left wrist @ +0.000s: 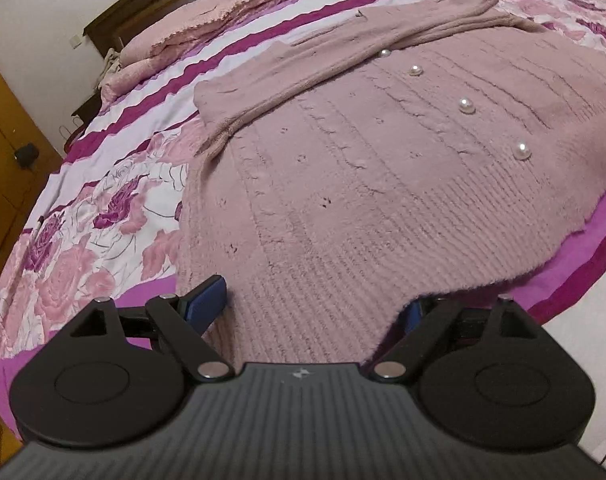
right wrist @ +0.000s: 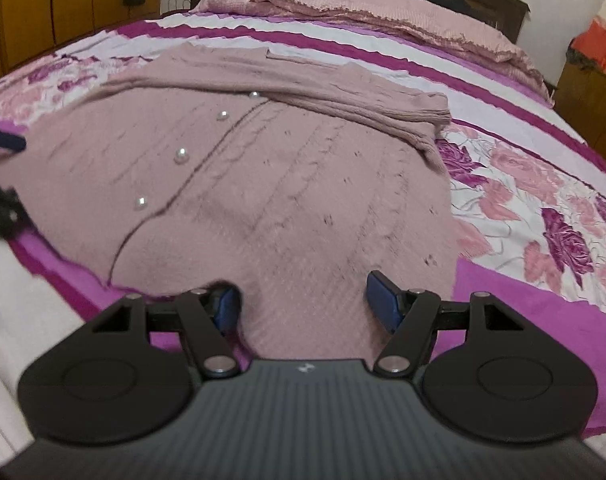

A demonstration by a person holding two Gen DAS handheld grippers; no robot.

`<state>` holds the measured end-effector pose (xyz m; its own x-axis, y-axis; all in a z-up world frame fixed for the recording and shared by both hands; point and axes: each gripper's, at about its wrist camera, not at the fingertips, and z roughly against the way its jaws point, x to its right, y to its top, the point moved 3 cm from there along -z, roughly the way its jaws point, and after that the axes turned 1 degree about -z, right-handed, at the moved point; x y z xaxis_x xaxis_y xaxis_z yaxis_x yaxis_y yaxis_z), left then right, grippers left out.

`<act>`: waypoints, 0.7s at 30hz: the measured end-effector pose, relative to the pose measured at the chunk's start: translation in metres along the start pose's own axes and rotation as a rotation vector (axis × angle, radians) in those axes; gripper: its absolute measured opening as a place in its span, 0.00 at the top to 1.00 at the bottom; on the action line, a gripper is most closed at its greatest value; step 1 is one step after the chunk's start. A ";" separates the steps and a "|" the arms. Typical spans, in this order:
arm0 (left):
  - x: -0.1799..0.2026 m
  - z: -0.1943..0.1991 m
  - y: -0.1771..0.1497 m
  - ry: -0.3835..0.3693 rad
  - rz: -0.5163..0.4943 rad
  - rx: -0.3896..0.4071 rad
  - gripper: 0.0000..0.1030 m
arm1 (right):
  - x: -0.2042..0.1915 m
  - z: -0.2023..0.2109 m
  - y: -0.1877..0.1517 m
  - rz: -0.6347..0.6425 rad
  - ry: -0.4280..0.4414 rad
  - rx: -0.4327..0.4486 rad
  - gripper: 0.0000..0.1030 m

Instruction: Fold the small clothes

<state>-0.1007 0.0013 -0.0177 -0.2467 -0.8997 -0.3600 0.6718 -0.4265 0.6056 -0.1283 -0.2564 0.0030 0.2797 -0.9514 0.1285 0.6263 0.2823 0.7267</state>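
L wrist view: pink knit cardigan (left wrist: 383, 184) lies flat, front up, on the floral bedspread (left wrist: 87, 240), hem toward the camera. Both sleeves already folded across the chest, at the cardigan's far end. Pearl buttons (left wrist: 467, 105) run in a line up its front, right of centre. L gripper (left wrist: 315, 308) sits at the hem, jaws spread wide. L blue pad (left wrist: 207, 300) is just outside the cardigan's L edge, on top of the cloth line. R pad mostly hidden under the lifted hem edge. Hem fabric passes between the two pads but isn't pinched. Pink blanket (left wrist: 239, 4) is bunched well beyond the cardigan, near the headboard.

R wrist view: same cardigan (right wrist: 287, 184), hem nearest. R gripper (right wrist: 303, 304) also at the hem, jaws spread, hem cloth between the pads, no squeeze. R pad (right wrist: 385, 300) stands clear above the cloth near the cardigan's R side. L pad (right wrist: 225, 308) is half buried at a hem dip. Part of the other gripper shows dark at the cardigan's far L edge. Button line (right wrist: 181, 156) is L of centre here.

Step, my read: sleeves done, now setting up the hem grab for the bottom-to-top fold.

Next move calls for: close both claws on hem corners, catch both layers, lift evenly, carry toward the collar w/o dragging the sleeves loose. Fuzzy knit may slip from a shallow bite.
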 end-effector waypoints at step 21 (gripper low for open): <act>-0.024 0.036 0.045 -0.093 0.166 0.196 0.87 | 0.012 0.020 0.040 -0.033 -0.007 0.192 0.92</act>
<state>-0.0894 0.0002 0.0440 -0.2134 -0.9597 -0.1830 0.5626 -0.2739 0.7801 -0.1144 -0.2593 0.0467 0.2555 -0.9609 0.1069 0.4845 0.2229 0.8459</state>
